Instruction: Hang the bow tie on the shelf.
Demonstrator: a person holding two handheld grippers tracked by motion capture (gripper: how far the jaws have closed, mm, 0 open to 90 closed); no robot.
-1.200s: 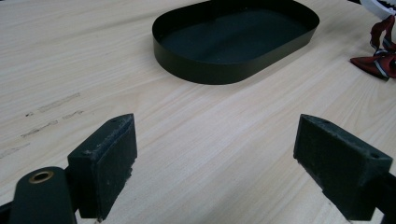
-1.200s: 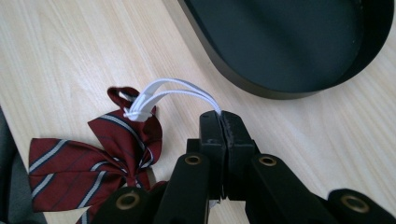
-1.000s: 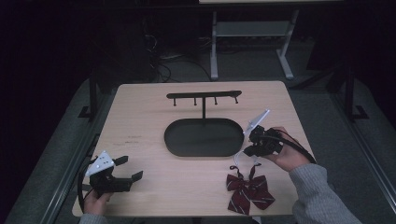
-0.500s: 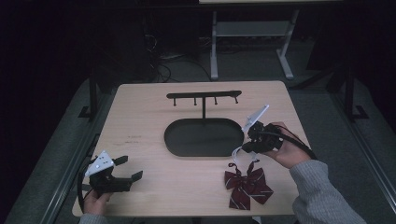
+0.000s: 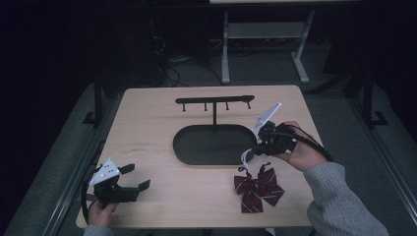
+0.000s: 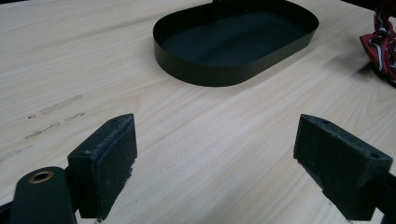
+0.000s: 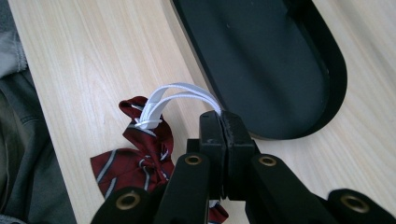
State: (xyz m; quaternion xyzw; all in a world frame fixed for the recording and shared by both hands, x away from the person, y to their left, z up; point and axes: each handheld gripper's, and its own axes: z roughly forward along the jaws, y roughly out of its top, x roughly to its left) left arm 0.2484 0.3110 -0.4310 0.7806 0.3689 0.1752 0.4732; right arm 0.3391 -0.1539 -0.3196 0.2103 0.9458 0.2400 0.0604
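A dark red striped bow tie [image 5: 258,188] [image 7: 135,158] lies on the wooden table near the front right, with a white elastic strap [image 5: 245,157] [image 7: 177,95] rising from it. My right gripper [image 5: 256,149] [image 7: 222,116] is shut on that strap, just off the right end of the black oval tray [image 5: 189,155] [image 7: 336,79]. A black hanger stand [image 5: 215,102] with small hooks rises behind the tray. My left gripper [image 5: 134,178] [image 6: 215,163] rests open at the front left with nothing between its jaws. The tray [image 6: 210,74] and bow tie [image 6: 380,42] lie ahead of it.
The table's front edge [image 5: 196,227] runs close below both hands. A grey sleeve [image 5: 339,206] [image 7: 18,140] comes in at the front right. Dark floor, a white desk frame [image 5: 265,34] and cables lie beyond the table's far edge.
My right gripper has risen a little with the white strap, pulling it taut above the bow tie. The left gripper has stayed still.
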